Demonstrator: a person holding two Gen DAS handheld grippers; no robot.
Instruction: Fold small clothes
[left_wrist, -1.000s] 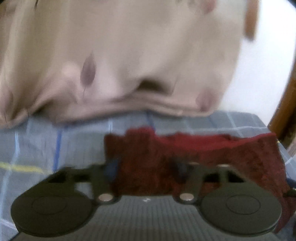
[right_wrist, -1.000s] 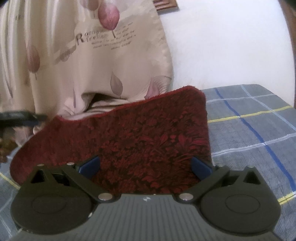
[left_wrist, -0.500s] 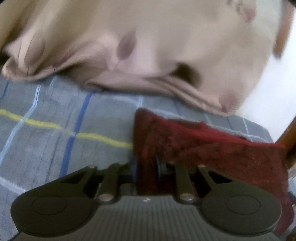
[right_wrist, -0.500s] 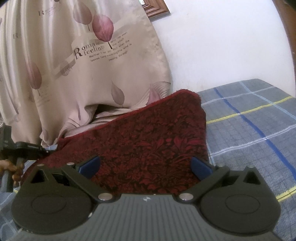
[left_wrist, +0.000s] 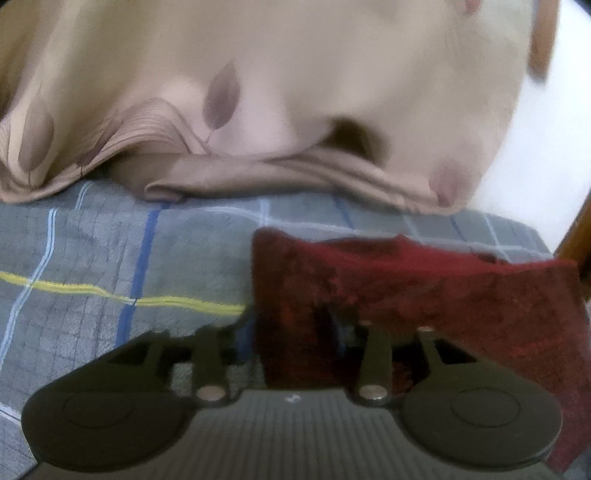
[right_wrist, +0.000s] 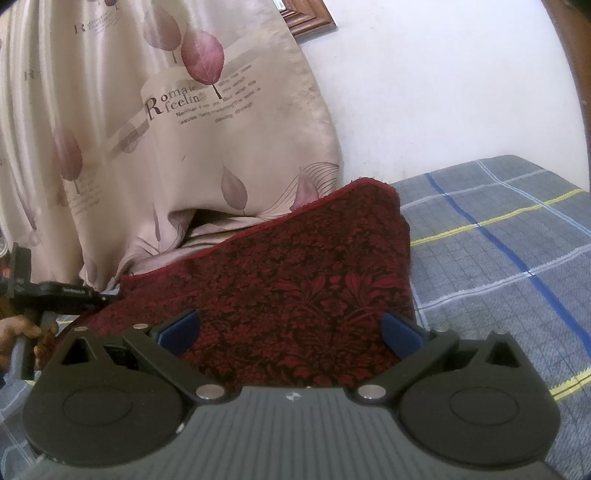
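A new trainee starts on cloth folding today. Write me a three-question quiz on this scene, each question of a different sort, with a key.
1. True or false: the right hand-held gripper is clamped shut on the red cloth.
2. What does the red cloth lie on? A. a wooden table B. a plaid bedsheet C. a tiled floor
3. In one word, what shapes are printed on the beige curtain behind the cloth?

Key: 1. False, its jaws stand wide apart. 2. B. 3. Leaves.

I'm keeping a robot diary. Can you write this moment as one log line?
cloth: dark red patterned cloth on plaid bedsheet | left gripper: jaws opening, cloth corner between | right gripper: open over cloth
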